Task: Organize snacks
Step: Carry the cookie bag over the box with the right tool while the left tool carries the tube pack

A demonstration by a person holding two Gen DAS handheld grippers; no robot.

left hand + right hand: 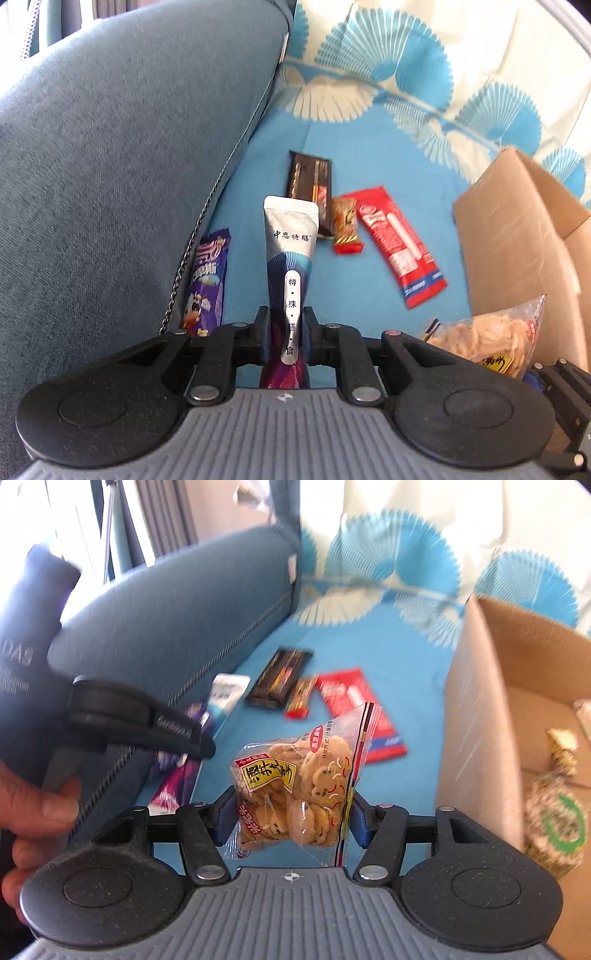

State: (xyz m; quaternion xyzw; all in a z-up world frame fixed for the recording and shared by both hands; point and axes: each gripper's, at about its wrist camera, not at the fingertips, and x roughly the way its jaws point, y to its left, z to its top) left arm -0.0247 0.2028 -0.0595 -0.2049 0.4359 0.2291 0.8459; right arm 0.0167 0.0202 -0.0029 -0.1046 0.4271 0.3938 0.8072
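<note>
My left gripper is shut on a tall silver and blue pouch, held upright above the blue sofa cover. My right gripper is shut on a clear bag of round crackers, lifted off the cover; that cracker bag also shows at the lower right of the left wrist view. On the cover lie a dark brown bar, a small red and gold candy, a red packet and a purple packet. The left gripper and the hand holding it appear at the left of the right wrist view.
An open cardboard box stands on the right, with a few wrapped snacks inside. A grey-blue sofa cushion rises on the left. A fan-patterned cloth covers the sofa back.
</note>
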